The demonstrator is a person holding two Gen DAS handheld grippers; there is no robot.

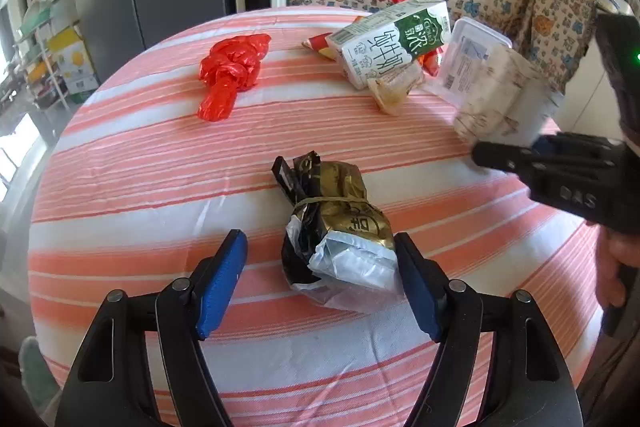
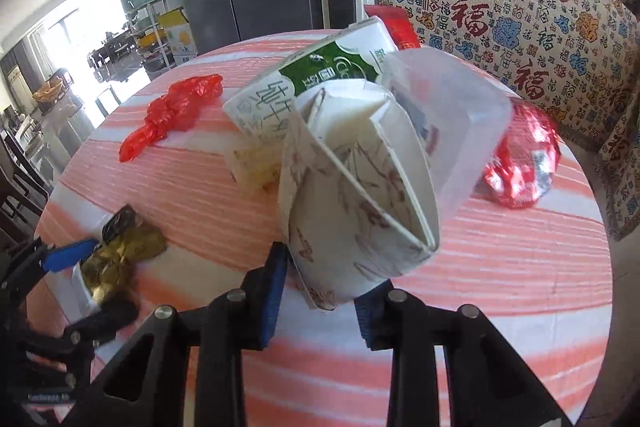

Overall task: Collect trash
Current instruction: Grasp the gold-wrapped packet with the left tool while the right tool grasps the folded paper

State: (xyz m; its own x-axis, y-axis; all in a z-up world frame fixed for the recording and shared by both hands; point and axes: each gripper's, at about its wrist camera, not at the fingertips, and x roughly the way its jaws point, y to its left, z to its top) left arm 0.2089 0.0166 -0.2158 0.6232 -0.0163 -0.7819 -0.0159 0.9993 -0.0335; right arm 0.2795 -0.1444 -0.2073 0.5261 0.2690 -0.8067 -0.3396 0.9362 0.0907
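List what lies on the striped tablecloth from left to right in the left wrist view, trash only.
Red plastic bag → gold and black foil packet, between the open left gripper fingers → milk carton → clear plastic tub → crushed paper cup, held off the cloth by the right gripper.

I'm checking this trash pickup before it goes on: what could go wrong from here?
1. The right tongs pinch only the lower edge of the folded paper carton; it looks lifted and may slip or swing out.
2. The left tongs are open around the gold wrapped bundle. Its loose clear plastic could be all they catch, so the bundle may slide out.
3. The carried carton hangs close to the clear plastic tub and milk carton, and might knock them.
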